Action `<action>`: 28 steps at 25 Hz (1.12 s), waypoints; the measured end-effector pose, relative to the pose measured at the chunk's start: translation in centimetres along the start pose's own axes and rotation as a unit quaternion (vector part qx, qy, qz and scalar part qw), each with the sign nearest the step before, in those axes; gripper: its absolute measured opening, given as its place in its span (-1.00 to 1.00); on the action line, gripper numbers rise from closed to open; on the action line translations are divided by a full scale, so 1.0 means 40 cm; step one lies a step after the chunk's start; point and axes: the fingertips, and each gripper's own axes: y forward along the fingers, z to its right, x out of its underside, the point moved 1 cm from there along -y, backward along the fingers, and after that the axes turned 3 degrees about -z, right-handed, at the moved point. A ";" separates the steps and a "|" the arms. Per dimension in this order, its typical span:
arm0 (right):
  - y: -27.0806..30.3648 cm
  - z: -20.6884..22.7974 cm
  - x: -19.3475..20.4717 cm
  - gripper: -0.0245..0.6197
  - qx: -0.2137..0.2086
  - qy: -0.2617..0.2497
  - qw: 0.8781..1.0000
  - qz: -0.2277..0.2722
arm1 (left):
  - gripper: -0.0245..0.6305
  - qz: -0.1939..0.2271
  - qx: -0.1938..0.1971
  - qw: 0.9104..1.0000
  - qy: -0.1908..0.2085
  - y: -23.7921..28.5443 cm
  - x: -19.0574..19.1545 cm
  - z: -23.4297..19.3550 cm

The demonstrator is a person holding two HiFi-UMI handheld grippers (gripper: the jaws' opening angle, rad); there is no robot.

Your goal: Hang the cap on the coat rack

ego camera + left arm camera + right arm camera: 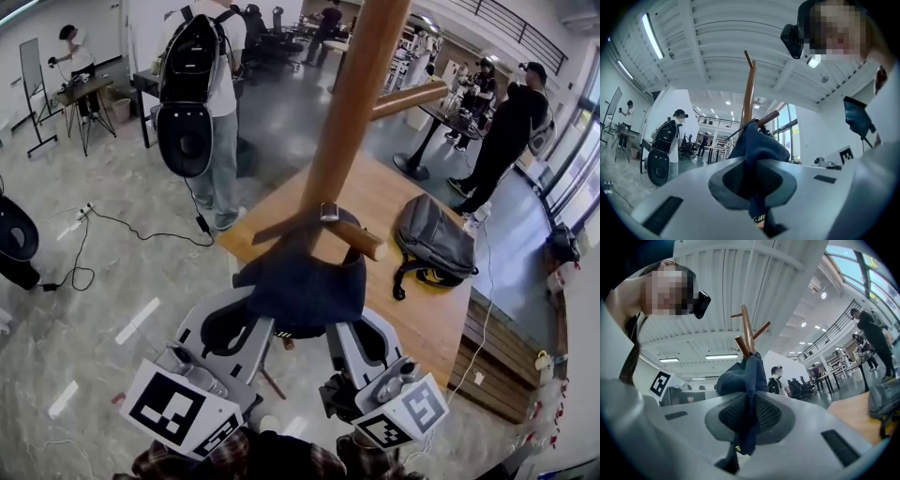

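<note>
Left marker cube [183, 412] and right marker cube [405, 414] sit closest, low in the head view. Ahead of them the cap [305, 286] is stretched between the two tools. The left gripper [751, 178] is clenched on a fold of the dark blue cloth, and the right gripper [749, 413] is clamped on the opposite edge in the same way.

The cap is up against the rack, just where the pole [342, 112] meets a peg [364, 242]. The peg's rounded tip shows past the cap's upper right edge. Whether the cloth already bears on the peg I cannot tell (the cap hides the join).

To finish the hang well:
- Keep both grips closed until the cap's hollow is clearly over the peg.
- Aim for a spot close to the pole, not the tip. The peg seems to slope upward, so the cap should settle inward.
- Lower evenly so neither side drags the cap off.
- Let go one side first, check that it holds, then free the other.
- Avoid tugging, which may rock the rack.

As for writing, the cubes bear only black-and-white square patterns. A small striped tag [760, 218] on the cap's edge is too small to read. The backpack [433, 239] beyond shows no legible label.
</note>
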 end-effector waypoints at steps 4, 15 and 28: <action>0.012 0.018 0.015 -0.83 -0.001 -0.003 1.000 -0.008 | -0.86 0.002 -0.007 1.000 -0.007 0.015 0.019 -0.013; 0.012 0.016 0.035 -0.83 -0.020 0.008 1.000 -0.009 | -0.86 0.026 -0.006 0.999 -0.037 0.007 0.047 -0.024; -0.022 -0.006 0.018 -0.65 -0.047 -0.006 0.999 -0.016 | -0.77 0.052 0.009 0.997 -0.056 -0.038 0.011 -0.011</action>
